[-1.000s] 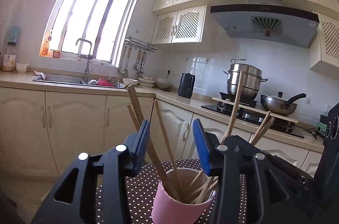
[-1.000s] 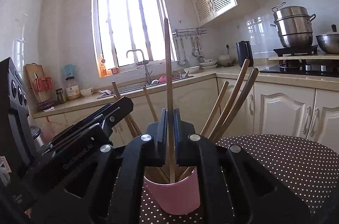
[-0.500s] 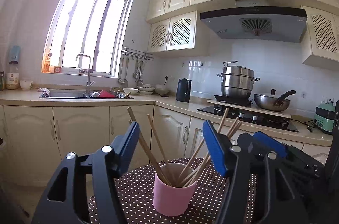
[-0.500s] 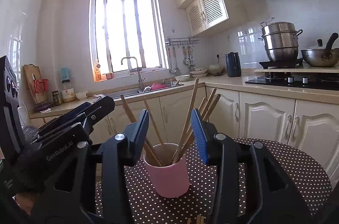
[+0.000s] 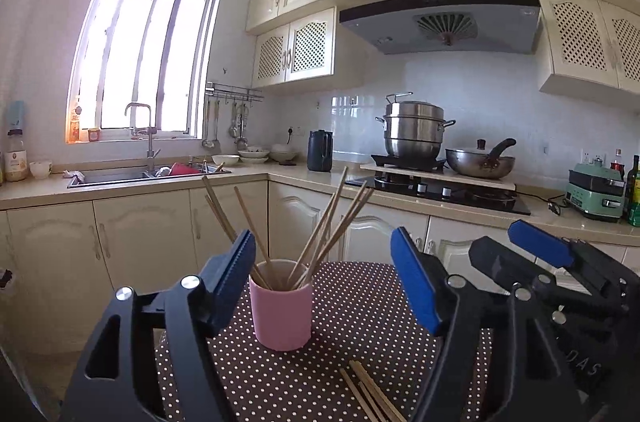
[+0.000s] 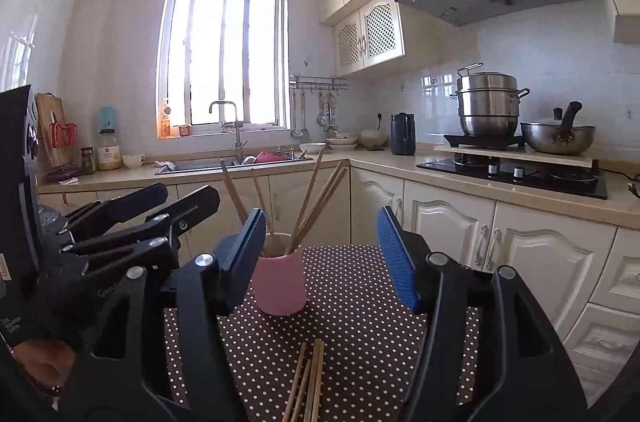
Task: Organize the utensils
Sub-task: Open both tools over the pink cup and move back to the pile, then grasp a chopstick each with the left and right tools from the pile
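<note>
Several chopsticks (image 5: 320, 230) already stand fanned out in the pink cup (image 5: 281, 306), roughly 7 by my count, so I judge most of the sorting done. What is left lies flat on the polka-dot bench (image 6: 360, 342): a small bundle of loose chopsticks (image 6: 308, 378), about 4, on the near side of the cup and apart from it, running out of view at the bottom edge.

My left gripper (image 5: 324, 282) has its jaws opening with nothing between the pads; the cup only shows through the gap beyond them. My right gripper (image 6: 320, 254) is likewise opening and empty, and it sits just beside the left one.

Room is fair: bare cloth around the cup, and the bench's far rounded edge lies a little behind it. The 2 rigs crowd each other more than anything on the bench does.
</note>
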